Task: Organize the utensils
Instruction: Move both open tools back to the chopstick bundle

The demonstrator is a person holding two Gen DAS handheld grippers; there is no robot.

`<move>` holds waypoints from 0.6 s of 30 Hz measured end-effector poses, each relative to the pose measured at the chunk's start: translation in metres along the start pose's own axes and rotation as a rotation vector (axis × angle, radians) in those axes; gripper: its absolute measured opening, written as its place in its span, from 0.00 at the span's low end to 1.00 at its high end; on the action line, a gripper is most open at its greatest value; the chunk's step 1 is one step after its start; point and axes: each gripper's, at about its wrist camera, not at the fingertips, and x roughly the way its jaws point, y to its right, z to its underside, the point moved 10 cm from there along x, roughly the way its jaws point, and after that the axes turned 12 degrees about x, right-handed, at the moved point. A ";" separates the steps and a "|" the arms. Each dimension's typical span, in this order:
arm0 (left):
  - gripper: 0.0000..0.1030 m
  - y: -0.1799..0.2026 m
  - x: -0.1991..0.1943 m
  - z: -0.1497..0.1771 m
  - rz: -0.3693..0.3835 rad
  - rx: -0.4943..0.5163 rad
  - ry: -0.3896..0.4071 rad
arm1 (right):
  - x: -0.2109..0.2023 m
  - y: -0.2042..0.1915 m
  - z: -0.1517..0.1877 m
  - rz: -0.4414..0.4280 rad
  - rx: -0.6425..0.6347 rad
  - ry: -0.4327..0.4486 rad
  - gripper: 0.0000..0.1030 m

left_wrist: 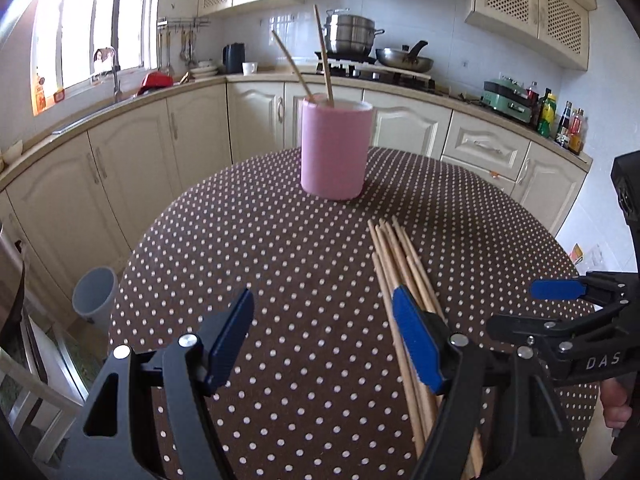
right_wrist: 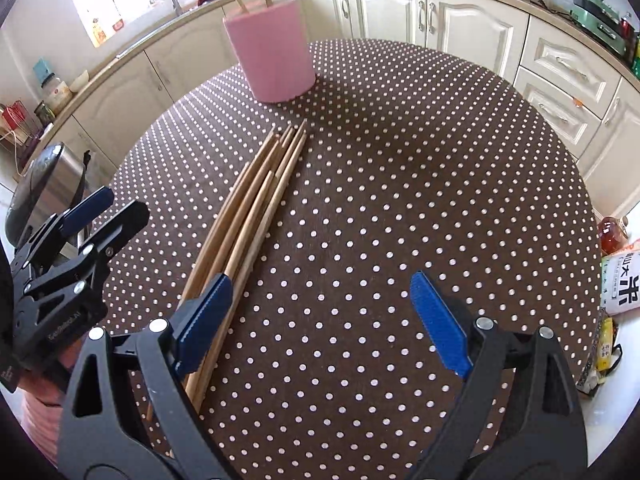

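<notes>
Black right tongs (left_wrist: 558, 289) marked "DAS" near chopsticks (left_wrist: 400, 268)

Matt wooden chopsticks (right_wrist: 256, 200) – dotted cloth tablecloth (right_wrist: 400, 200) – matt pink holder (left_wrist: 335, 148).

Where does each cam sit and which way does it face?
Left wrist: on the left gripper, angled down across the dotted table toward the pink cup; own open fingers, right gripper at right.
Right wrist: on the right gripper, tilted steeper; own open fingers, left gripper at left.
Shared: cup, loose chopsticks, table.
</notes>
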 end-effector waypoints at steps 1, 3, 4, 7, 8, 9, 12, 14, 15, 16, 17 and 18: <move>0.69 -0.001 0.001 0.003 -0.001 0.001 -0.008 | 0.003 -0.001 0.001 0.003 -0.002 -0.006 0.86; 0.69 -0.003 0.003 0.007 -0.006 0.004 -0.020 | 0.010 -0.003 0.003 0.016 -0.006 -0.017 0.86; 0.69 -0.003 0.003 0.009 -0.006 0.007 -0.020 | 0.013 -0.003 0.004 0.021 -0.007 -0.019 0.86; 0.69 -0.004 0.004 0.013 -0.013 0.020 -0.023 | 0.023 -0.006 0.006 0.048 -0.014 -0.030 0.86; 0.69 -0.004 0.005 0.015 -0.014 0.024 -0.023 | 0.027 -0.011 0.005 0.059 -0.020 -0.027 0.86; 0.69 -0.004 0.004 0.016 -0.015 0.028 -0.024 | 0.028 -0.012 0.004 0.074 -0.032 -0.014 0.86; 0.69 -0.003 0.006 0.017 -0.021 0.040 -0.028 | 0.031 -0.018 0.002 0.081 -0.025 -0.011 0.87; 0.69 -0.003 0.007 0.019 -0.018 0.039 -0.029 | 0.032 -0.021 0.001 0.087 -0.020 -0.012 0.88; 0.69 -0.002 0.008 0.020 -0.013 0.035 -0.030 | 0.034 -0.022 0.001 0.091 -0.021 -0.012 0.88; 0.69 -0.001 0.008 0.020 -0.009 0.031 -0.031 | 0.034 -0.023 0.000 0.093 -0.018 -0.011 0.88; 0.69 -0.001 0.009 0.020 -0.003 0.028 -0.033 | 0.037 -0.023 -0.002 0.095 -0.016 -0.010 0.89; 0.69 -0.001 0.009 0.020 -0.002 0.026 -0.034 | 0.038 -0.025 -0.003 0.097 -0.012 -0.009 0.89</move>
